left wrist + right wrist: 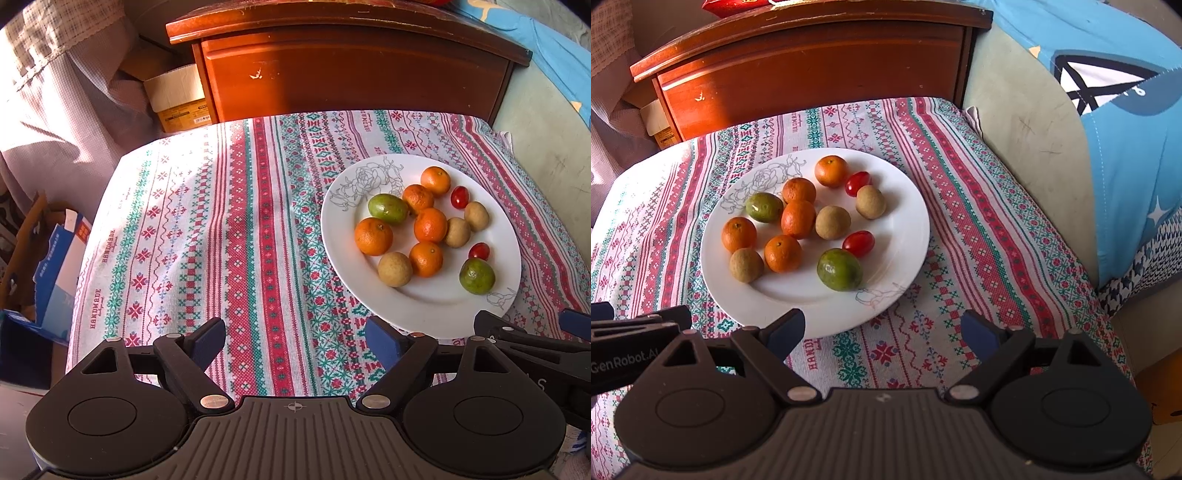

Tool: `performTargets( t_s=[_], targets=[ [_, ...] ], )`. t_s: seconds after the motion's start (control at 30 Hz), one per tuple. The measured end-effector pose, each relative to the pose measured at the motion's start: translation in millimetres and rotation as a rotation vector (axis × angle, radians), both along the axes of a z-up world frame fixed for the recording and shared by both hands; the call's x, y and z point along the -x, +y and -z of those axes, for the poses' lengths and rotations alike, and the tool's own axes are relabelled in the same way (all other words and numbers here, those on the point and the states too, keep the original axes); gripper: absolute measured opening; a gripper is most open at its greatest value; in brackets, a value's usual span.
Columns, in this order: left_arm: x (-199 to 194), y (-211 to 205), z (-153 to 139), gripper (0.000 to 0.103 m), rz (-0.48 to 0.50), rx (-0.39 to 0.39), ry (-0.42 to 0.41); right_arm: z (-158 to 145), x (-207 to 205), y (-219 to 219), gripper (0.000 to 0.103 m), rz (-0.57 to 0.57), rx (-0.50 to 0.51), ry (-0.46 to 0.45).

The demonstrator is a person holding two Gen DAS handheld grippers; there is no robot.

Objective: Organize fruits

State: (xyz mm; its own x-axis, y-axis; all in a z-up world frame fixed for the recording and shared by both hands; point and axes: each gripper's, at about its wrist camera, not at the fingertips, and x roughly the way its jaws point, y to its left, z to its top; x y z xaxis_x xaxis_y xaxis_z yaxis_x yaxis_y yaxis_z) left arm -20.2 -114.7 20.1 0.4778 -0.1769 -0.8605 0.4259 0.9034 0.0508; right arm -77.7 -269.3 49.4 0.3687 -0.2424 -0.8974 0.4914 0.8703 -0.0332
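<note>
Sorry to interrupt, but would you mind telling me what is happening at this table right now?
A person holds a pair of tongs in each hand over a patterned tablecloth, about to sort fruit. Both the left tongs and the right tongs are open and empty. All the fruit, oranges, green fruits, brown ones and cherry tomatoes, sits on the white plate, untouched.

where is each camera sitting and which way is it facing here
Left wrist: rides the left gripper, tilted down over the patterned tablecloth; plate lies right of its open, empty jaws; the right gripper edges in at right.
Right wrist: rides the right gripper, tilted down at the plate's near rim; jaws open, empty; left gripper at left edge.
Shared: plate of fruit, tablecloth, wooden cabinet behind.
</note>
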Motion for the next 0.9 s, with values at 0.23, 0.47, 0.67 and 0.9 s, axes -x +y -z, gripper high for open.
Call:
performTargets(
  t_s=[0.23,0.47,0.67,0.9],
  targets=[
    [1,1,-1,0.084,0.004,-0.007,-0.003,-1,0,4,0.091,-0.008,0.010,0.006],
    [3,9,-2,0.084,0.000,-0.010,-0.003,-5,2,13,0.091,-0.038,0.025,0.009],
    [10,18,-5,0.084,0.000,-0.018,-0.012,-7,8,25,0.091,-0.069,0.038,0.001],
    [18,34,-5,0.084,0.000,-0.026,-0.021,2,21,43,0.091,-0.145,0.006,-0.008]
  ],
)
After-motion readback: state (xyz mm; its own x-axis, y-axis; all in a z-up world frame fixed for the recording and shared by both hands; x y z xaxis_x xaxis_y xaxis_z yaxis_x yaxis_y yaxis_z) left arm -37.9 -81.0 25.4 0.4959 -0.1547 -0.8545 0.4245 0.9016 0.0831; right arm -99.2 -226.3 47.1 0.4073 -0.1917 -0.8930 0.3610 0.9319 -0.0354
